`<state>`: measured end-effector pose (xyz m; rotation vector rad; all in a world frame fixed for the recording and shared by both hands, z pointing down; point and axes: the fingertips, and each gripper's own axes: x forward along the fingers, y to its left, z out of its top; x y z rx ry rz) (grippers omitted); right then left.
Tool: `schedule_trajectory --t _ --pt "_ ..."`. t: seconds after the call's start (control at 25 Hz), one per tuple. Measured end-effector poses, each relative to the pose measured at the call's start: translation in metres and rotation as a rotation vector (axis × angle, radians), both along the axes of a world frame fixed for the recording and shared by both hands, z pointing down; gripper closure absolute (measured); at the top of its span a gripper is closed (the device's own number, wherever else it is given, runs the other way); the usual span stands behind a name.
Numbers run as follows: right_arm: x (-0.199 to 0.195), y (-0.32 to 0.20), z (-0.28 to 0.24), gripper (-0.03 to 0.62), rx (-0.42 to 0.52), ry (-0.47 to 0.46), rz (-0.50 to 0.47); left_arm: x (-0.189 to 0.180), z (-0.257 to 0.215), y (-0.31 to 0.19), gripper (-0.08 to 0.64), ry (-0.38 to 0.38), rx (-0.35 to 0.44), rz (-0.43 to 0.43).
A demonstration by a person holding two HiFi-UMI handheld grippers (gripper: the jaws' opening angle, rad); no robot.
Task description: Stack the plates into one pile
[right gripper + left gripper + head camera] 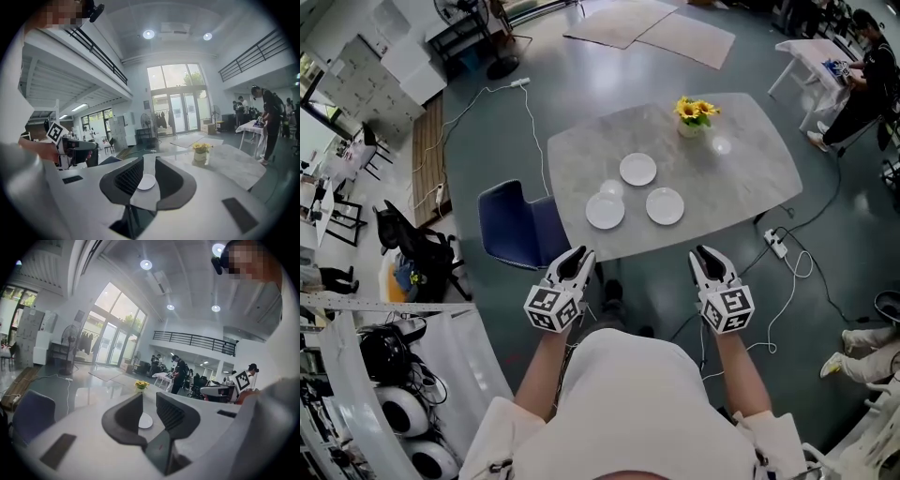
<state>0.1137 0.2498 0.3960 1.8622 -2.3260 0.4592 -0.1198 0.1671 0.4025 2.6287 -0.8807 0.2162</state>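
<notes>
Three white plates lie apart on the grey table: one at the back, one front left, one front right. A smaller white disc sits beside the front left plate. My left gripper hangs off the table's near edge, open and empty. My right gripper is level with it further right, also open and empty. In the left gripper view a plate shows far off through the gap of the left gripper. The right gripper frames another plate the same way.
A vase of yellow flowers and a small clear dish stand at the table's back. A blue chair is pushed against the table's left near corner. Cables and a power strip lie on the floor to the right. People stand in the background.
</notes>
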Motion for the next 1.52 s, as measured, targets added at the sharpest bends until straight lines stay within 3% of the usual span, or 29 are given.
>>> schedule_trajectory --t 0.4,0.68,0.96,1.52 --pt "-0.009 -0.099 0.005 0.495 -0.041 0.007 0.044 0.013 0.006 -0.108 0.463 0.002 -0.039 0.087" --pt "-0.010 -0.137 0.017 0.495 -0.085 0.006 0.113 0.019 0.018 -0.159 0.463 -0.006 -0.059 0.169" --pt "-0.015 -0.155 0.019 0.495 -0.112 0.017 0.147 0.018 0.026 -0.184 0.463 -0.002 -0.087 0.218" --pt "0.000 -0.159 0.033 0.495 -0.155 0.007 0.147 0.038 0.042 -0.183 0.463 0.011 -0.141 0.222"
